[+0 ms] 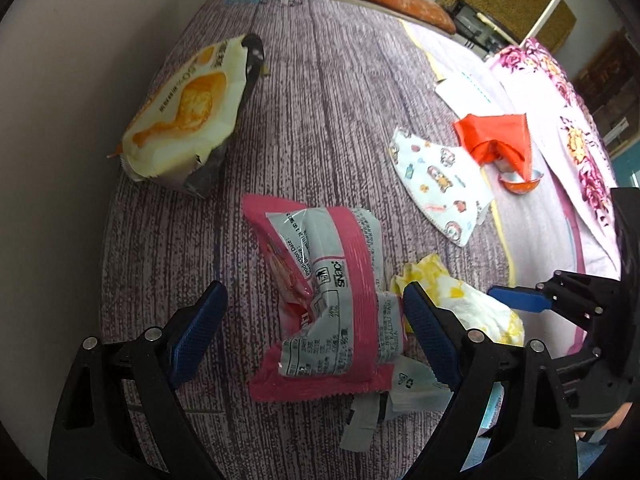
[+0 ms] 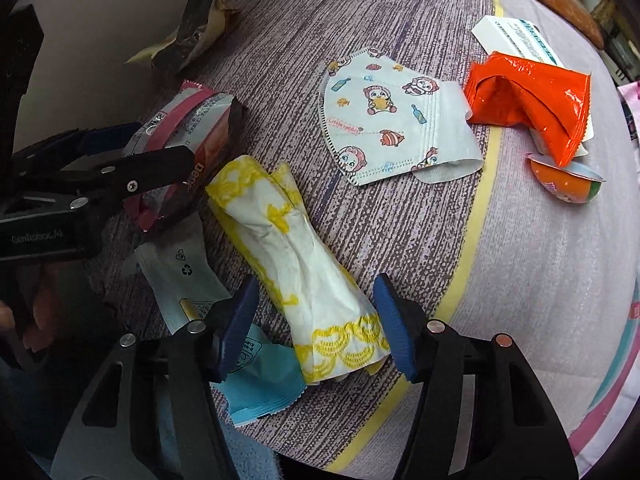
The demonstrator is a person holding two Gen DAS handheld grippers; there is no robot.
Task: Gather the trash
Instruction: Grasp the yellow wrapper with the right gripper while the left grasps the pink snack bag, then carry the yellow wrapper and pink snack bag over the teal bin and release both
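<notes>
Crinkly pink foil wrapper (image 1: 320,300) and soft yellow-white tissue (image 2: 304,276), both on the bed, judged light, best pinched mid-body; left gripper (image 1: 316,336) and right gripper (image 2: 316,320) straddle them unclenched.

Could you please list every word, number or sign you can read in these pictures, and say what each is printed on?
"GenRobot.AI": label on the left gripper housing.
"Production Date:" and "snac", seen upside down: pink and grey wrapper.
"50": yellow snack bag.
Recycling arrows and a triangle mark: pale blue packet.
Fine print on the pink wrapper, the white card and the face mask: too small to read.
</notes>
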